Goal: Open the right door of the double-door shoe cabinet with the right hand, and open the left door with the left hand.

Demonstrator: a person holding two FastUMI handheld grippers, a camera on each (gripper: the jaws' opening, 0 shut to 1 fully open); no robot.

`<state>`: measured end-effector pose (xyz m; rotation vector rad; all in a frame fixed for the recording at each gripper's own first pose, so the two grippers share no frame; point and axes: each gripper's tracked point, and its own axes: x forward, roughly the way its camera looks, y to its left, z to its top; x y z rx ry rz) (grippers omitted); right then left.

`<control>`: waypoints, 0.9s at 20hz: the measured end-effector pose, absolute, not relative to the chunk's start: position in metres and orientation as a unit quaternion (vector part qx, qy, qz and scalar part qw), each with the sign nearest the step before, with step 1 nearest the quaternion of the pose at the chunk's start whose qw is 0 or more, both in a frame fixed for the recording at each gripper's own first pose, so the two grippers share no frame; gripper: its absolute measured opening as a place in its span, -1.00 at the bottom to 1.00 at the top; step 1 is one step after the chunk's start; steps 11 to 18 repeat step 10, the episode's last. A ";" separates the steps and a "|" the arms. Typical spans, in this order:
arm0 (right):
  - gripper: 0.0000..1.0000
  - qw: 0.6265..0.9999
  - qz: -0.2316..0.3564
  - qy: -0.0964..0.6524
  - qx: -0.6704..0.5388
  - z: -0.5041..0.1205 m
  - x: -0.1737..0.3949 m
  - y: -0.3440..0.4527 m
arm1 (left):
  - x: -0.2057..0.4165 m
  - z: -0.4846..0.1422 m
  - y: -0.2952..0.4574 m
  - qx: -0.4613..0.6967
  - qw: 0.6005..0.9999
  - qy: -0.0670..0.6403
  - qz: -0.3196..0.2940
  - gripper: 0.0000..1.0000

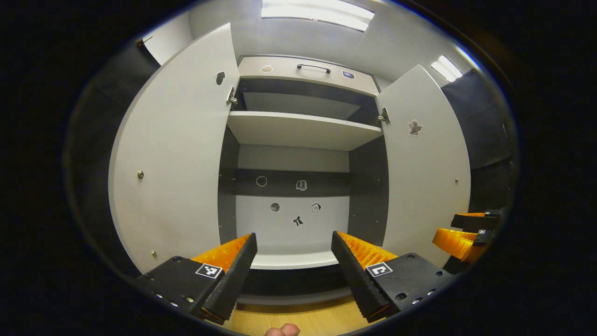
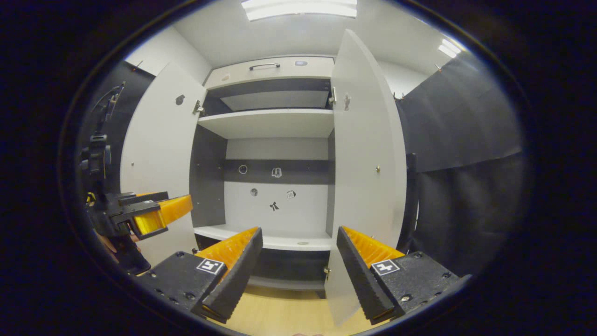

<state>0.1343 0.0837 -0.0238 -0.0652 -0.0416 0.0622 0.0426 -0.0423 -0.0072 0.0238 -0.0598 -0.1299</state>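
Both doors swung wide in the left gripper view: left door (image 1: 172, 158) at the left, right door (image 1: 426, 163) at the right, shoe cabinet (image 1: 298, 130) straight ahead with bare shelves. Left gripper (image 1: 294, 266) released, fingers (image 1: 233, 275) spread far apart, holding and touching nothing. Right gripper (image 1: 466, 233) at the far right edge, near the right door.

Same cabinet in the right gripper view, right door (image 2: 368, 154) edge-on just ahead. Right gripper (image 2: 298, 266) likewise spread wide, grasping nothing.
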 end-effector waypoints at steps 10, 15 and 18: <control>0.99 0.998 0.056 -0.022 -0.027 -0.036 0.147 0.110 | 0.013 -0.034 -0.031 0.019 0.999 0.002 -0.038 0.92; 0.99 0.998 0.056 -0.022 -0.027 -0.036 0.147 0.110 | 0.013 -0.034 -0.031 0.019 0.999 0.002 -0.038 0.92; 0.99 0.998 0.056 -0.022 -0.027 -0.036 0.147 0.110 | 0.013 -0.034 -0.031 0.019 0.999 0.002 -0.038 0.92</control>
